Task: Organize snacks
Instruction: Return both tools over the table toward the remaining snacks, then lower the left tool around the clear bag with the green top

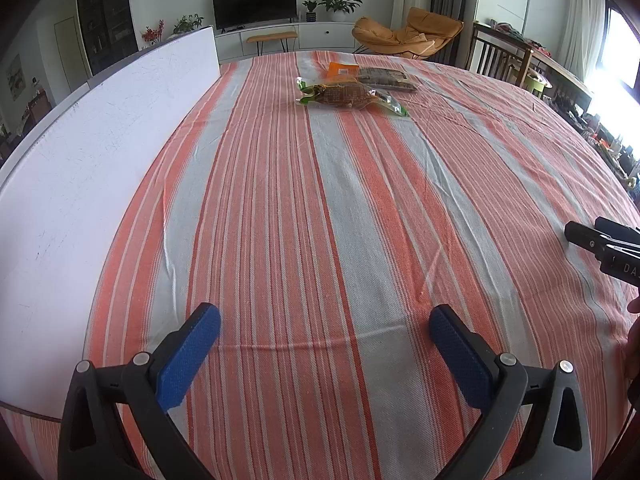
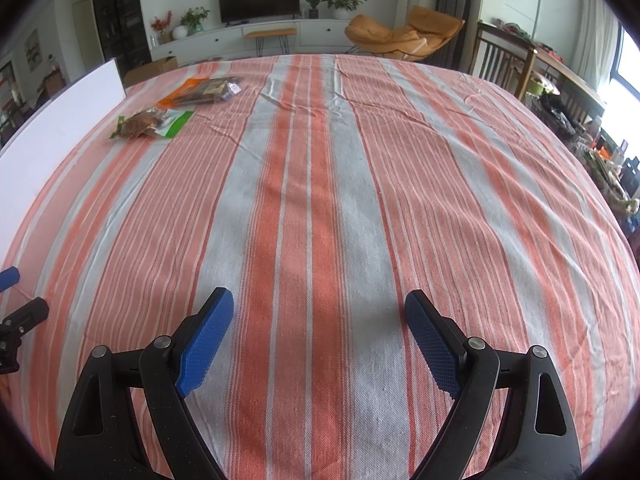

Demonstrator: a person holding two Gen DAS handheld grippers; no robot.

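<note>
Two snack packets lie at the far end of the striped tablecloth [image 1: 320,220]. The nearer one is a clear, green-edged packet [image 1: 348,96] of brown food, seen in the right wrist view at the far left [image 2: 150,123]. Behind it lies an orange and dark packet [image 1: 370,76], also in the right wrist view [image 2: 202,91]. My left gripper [image 1: 325,320] stands open low over bare cloth, far from both packets, nothing between its blue pads. My right gripper [image 2: 319,306] is open too, over bare cloth.
A white board [image 1: 80,184] lies along the table's left side. Part of the right gripper's black body [image 1: 604,242] shows at the right edge of the left wrist view. Behind the table are a TV cabinet, an orange lounge chair [image 1: 404,36] and wooden dining chairs [image 1: 500,56].
</note>
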